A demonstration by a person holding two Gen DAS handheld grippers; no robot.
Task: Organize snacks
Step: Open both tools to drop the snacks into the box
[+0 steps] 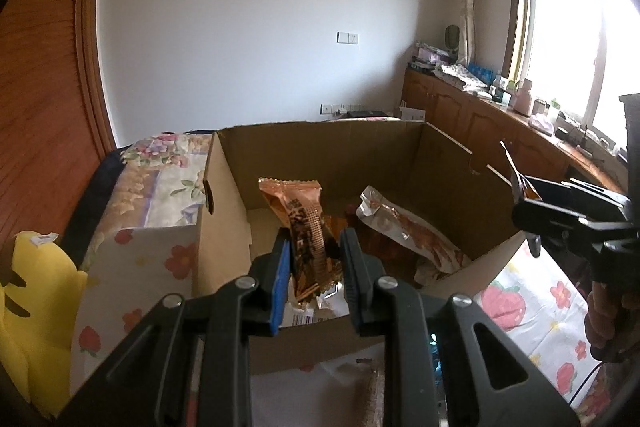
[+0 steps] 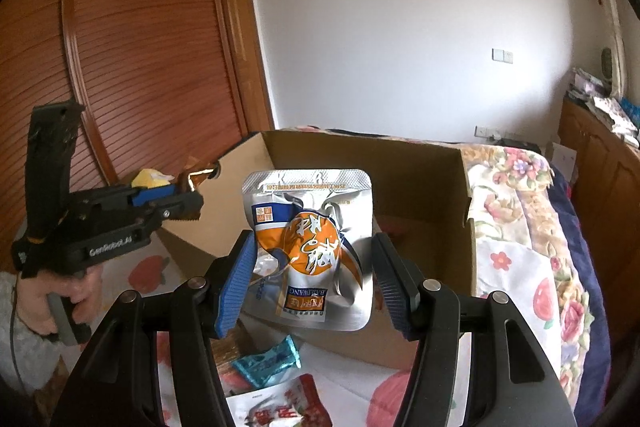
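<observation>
My left gripper (image 1: pixel 316 247) is shut on a copper-gold snack packet (image 1: pixel 304 223) and holds it upright above the near wall of an open cardboard box (image 1: pixel 448 163). A silver and orange packet (image 1: pixel 408 227) lies inside the box. In the right wrist view my right gripper (image 2: pixel 312 259) is shut on a silver pouch with an orange label (image 2: pixel 308 247), held up in front of the box (image 2: pixel 424 187). The left gripper (image 2: pixel 188 203) shows at the left there with the copper packet (image 2: pixel 198 175). The right gripper (image 1: pixel 524 215) shows at the right edge of the left wrist view.
The box stands on a bed with a flowered sheet (image 2: pixel 516 267). Loose snacks lie before it: a teal packet (image 2: pixel 268 359) and a red and white packet (image 2: pixel 288 411). A folded flowered quilt (image 1: pixel 152 195) and a yellow plush toy (image 1: pixel 32 287) flank the box's left side.
</observation>
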